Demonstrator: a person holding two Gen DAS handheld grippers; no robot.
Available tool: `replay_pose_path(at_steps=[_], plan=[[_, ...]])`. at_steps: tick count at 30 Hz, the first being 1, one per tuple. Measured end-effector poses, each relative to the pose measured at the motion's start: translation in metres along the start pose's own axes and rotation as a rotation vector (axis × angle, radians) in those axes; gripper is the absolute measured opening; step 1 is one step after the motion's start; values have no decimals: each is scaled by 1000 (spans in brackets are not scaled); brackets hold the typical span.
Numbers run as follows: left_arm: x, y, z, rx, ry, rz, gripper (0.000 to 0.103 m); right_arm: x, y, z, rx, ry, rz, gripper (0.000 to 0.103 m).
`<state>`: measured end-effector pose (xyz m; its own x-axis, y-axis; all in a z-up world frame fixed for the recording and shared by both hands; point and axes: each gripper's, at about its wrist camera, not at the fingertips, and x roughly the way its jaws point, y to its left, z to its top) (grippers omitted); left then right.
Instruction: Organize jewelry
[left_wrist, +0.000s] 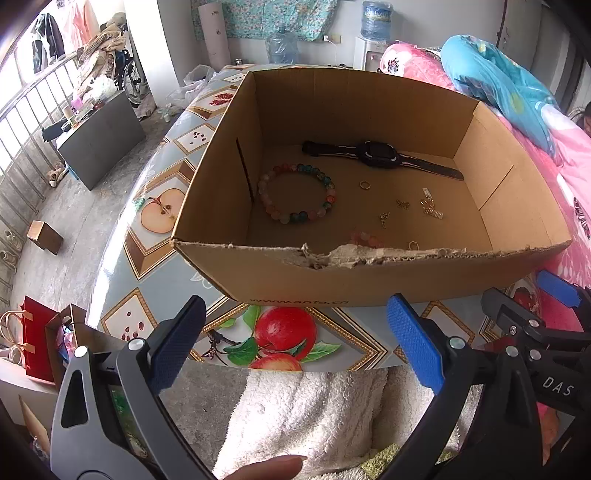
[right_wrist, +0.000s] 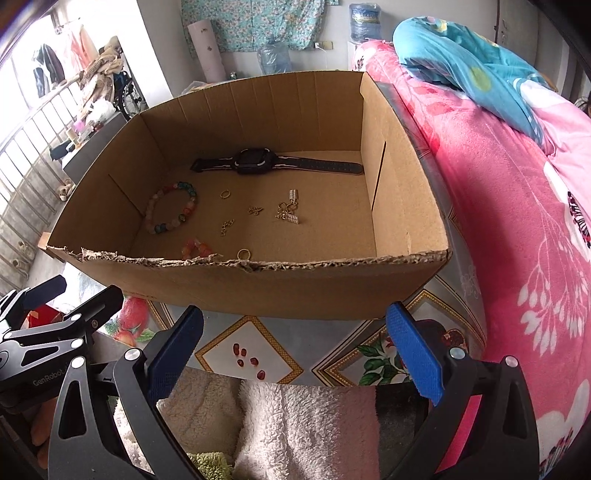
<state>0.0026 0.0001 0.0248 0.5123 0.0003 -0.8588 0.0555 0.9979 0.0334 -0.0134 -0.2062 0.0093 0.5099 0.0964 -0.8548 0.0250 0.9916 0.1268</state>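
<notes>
Inside cardboard box (right_wrist: 406, 206) on table: watch (right_wrist: 255, 161), bead bracelet (right_wrist: 171, 212), rings, charms scattered. Both grippers (left_wrist: 295, 354) (right_wrist: 295, 354) short of box, jaws released, empty. Stage unclear.

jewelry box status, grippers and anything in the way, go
Left gripper and right gripper open, empty, short of the cardboard box. Watch, beaded bracelet, rings and small gold pieces loose on box floor. Torn near wall in the way.

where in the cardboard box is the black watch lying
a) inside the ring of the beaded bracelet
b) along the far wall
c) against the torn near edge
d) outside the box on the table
b: the black watch lies stretched out along the far wall of the cardboard box, beyond the beaded bracelet.
</notes>
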Motion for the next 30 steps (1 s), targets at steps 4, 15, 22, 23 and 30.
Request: replay_pose_path(at_steps=[4, 15, 22, 23, 30], plan=[[4, 2, 0, -13, 9, -11, 95, 2, 2, 1, 0, 5, -2, 96], [5, 1, 1, -13, -1, -23, 95, 0, 6, 6, -4, 1, -1, 96], [5, 1, 1, -13, 0, -26, 95, -1, 7, 7, -3, -2, -8, 96], [5, 1, 1, -12, 0, -25, 95, -1, 7, 7, -2, -2, -8, 96], [3, -2, 2, -4, -5, -23, 95, -1, 4, 6, 4, -3, -7, 96]])
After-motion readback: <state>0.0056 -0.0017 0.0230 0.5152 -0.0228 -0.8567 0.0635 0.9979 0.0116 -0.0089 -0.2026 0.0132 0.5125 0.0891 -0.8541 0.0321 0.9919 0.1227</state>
